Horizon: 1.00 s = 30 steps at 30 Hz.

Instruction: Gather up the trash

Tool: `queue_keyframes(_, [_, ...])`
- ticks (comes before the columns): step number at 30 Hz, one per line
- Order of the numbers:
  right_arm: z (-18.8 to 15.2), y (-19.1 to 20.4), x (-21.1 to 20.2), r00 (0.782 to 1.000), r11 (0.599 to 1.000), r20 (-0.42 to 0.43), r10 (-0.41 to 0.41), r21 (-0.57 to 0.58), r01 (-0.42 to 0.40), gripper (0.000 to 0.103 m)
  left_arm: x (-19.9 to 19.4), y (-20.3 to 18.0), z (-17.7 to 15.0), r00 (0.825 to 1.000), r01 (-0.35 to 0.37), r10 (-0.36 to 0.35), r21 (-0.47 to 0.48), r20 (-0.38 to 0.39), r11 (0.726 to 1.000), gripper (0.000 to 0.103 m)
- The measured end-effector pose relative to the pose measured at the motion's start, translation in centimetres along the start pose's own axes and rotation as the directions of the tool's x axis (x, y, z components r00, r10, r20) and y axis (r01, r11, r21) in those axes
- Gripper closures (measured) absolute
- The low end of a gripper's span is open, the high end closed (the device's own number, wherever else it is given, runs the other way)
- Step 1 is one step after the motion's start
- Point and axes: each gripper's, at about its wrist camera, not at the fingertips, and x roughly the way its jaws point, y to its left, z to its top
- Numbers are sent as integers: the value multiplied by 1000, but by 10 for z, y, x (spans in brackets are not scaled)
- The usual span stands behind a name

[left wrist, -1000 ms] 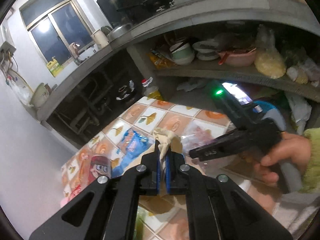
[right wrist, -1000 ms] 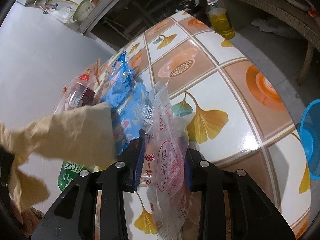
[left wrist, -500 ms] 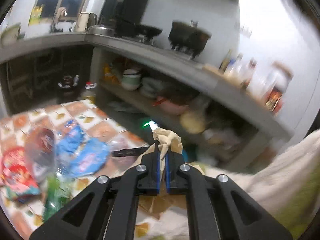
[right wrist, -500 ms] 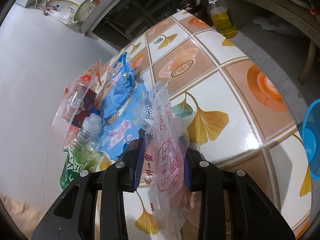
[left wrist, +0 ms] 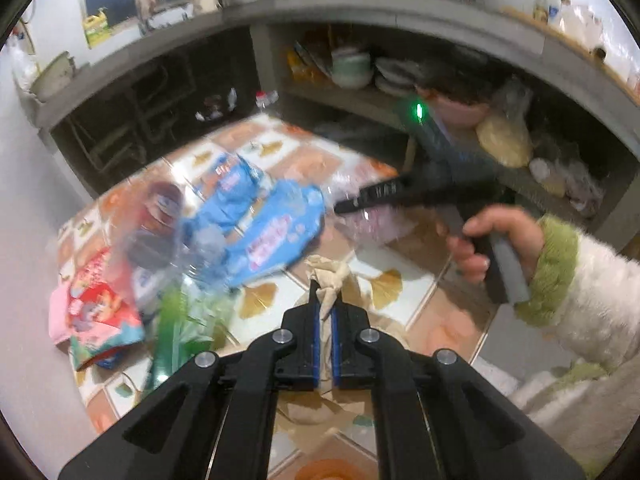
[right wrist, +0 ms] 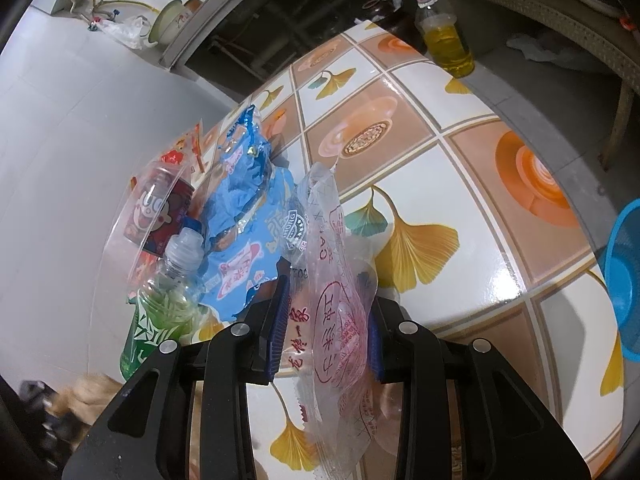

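Observation:
My left gripper (left wrist: pixel 325 314) is shut on a crumpled tan paper (left wrist: pixel 330 274) that sticks up between its blue pads, above the tiled table (left wrist: pixel 400 300). The right gripper (right wrist: pixel 327 320) is shut on a clear plastic bag with red print (right wrist: pixel 340 312), which stands up from the jaws and hangs below them. In the left wrist view the right gripper (left wrist: pixel 346 205) is at the right, held by a hand (left wrist: pixel 476 240). On the table's left side lie blue wrappers (right wrist: pixel 248 216), a green bottle (right wrist: pixel 160 316) and a red cup in clear wrap (right wrist: pixel 160 208).
A red and pink snack packet (left wrist: pixel 96 312) lies at the table's left edge by the white wall. A blue basket (right wrist: pixel 624 280) sits off the table's right side. An oil bottle (right wrist: pixel 446 40) stands beyond the far edge. Shelves with bowls (left wrist: pixel 352 68) run behind.
My left gripper swung right toward the shelves with the tan paper, then back over the table. In the right wrist view the paper left the middle left for the lower left corner. The right gripper stayed put.

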Motion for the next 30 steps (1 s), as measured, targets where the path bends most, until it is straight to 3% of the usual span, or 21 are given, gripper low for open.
queue_keyframes(5, [0,0,1,1000,1000,0,0,-1,0,72,41,-9,-19,994,72,-70,19,-87,997,96])
queue_keyframes(9, [0,0,1,1000,1000,0,0,-1,0,72,62,-14,-43,991,67,-60,61,-124,996,93])
queue_keyframes(14, [0,0,0,1000,1000,1,3,-1,-3,72,63,-23,-60,994,50,-36,133,-103,990,51])
queue_keyframes(17, [0,0,0,1000,1000,0,5,-2,-5,72,53,-27,-64,997,35,-24,163,-71,986,35])
queue_keyframes(24, [2,0,-1,1000,1000,-7,3,-18,-3,72,34,-23,-68,999,46,-45,163,-6,986,20])
queue_keyframes(30, [2,1,0,1000,1000,-6,2,-19,-2,72,70,-16,-75,994,-5,23,162,-105,987,17])
